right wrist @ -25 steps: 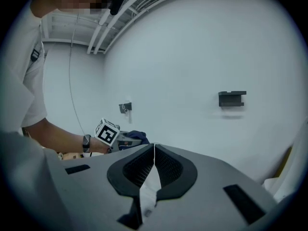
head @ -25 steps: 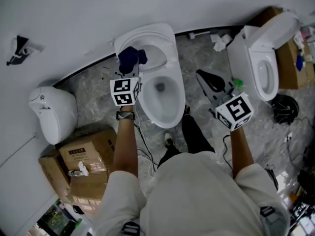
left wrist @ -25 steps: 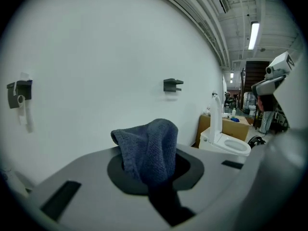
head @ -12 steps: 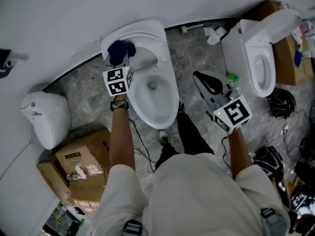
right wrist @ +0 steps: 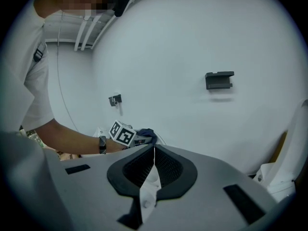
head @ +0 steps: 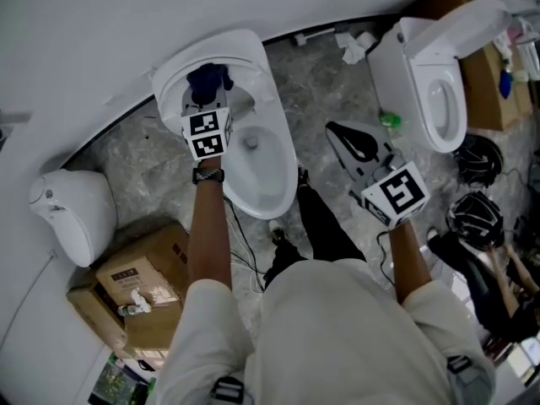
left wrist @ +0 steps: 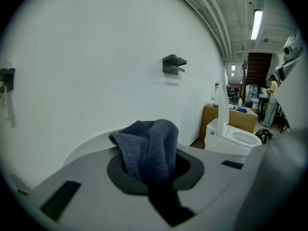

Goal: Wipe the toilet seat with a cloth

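Observation:
The white toilet (head: 283, 171) stands against the wall with its lid (head: 246, 51) raised. My left gripper (head: 207, 99) is shut on a dark blue cloth (head: 208, 78) and holds it against the inner face of the raised lid, above the bowl. In the left gripper view the cloth (left wrist: 150, 146) bulges from the closed left gripper (left wrist: 154, 165), with the lid's white curve (left wrist: 82, 146) behind it. My right gripper (head: 359, 146) hangs shut and empty to the right of the toilet, above the floor. The right gripper (right wrist: 154, 160) view shows its pads together, and the left hand with the cloth (right wrist: 146, 134) beyond.
A second toilet (head: 439, 91) stands at the right, with a brown box (head: 498, 74) behind it. A white toilet part (head: 72, 213) and cardboard boxes (head: 143, 281) sit at the left. Two dark helmets (head: 477, 218) lie on the right floor. A cable (head: 245, 243) runs by my feet.
My left gripper has carried the cloth from the lid's left edge toward its middle. The head view has shifted, so everything sits further left. The right gripper has stayed shut and hardly moved.

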The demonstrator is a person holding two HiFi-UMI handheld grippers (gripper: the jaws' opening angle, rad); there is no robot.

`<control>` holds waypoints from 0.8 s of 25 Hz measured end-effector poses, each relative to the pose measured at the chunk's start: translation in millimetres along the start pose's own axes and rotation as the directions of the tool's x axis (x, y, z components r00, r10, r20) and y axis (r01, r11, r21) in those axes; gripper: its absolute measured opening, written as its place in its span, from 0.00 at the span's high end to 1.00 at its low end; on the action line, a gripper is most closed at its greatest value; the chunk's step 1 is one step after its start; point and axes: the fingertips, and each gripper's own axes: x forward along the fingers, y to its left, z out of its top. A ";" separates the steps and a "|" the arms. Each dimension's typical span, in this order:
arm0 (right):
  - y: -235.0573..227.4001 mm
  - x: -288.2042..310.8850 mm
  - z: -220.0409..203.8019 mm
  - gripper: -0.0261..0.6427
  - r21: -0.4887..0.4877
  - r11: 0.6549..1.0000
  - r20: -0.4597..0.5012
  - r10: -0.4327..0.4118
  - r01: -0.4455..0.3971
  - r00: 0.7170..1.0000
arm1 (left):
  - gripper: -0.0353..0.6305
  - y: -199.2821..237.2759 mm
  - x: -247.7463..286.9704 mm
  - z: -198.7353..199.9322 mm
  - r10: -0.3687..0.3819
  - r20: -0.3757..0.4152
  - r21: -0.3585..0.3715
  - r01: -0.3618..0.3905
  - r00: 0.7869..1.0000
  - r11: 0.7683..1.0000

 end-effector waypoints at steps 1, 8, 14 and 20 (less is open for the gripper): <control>-1.9 -1.5 -2.6 0.92 0.004 1.000 -0.003 -0.004 0.004 1.000 | 0.86 -6.0 3.3 -1.2 -0.009 -0.004 0.014 0.009 1.000 1.000; -10.7 -5.8 -18.3 0.92 0.029 0.999 -0.025 -0.027 0.027 0.999 | 0.86 -38.0 23.8 -15.0 -0.080 -0.049 0.080 0.084 0.996 0.993; -20.5 -13.1 -29.8 0.92 0.049 0.998 -0.040 -0.042 0.043 0.998 | 0.86 -60.8 38.1 -30.5 -0.122 -0.099 0.130 0.134 0.988 0.982; -29.5 -17.0 -41.7 0.92 0.068 0.996 -0.054 -0.061 0.064 0.997 | 0.86 -80.9 50.8 -52.7 -0.163 -0.136 0.174 0.185 0.977 0.967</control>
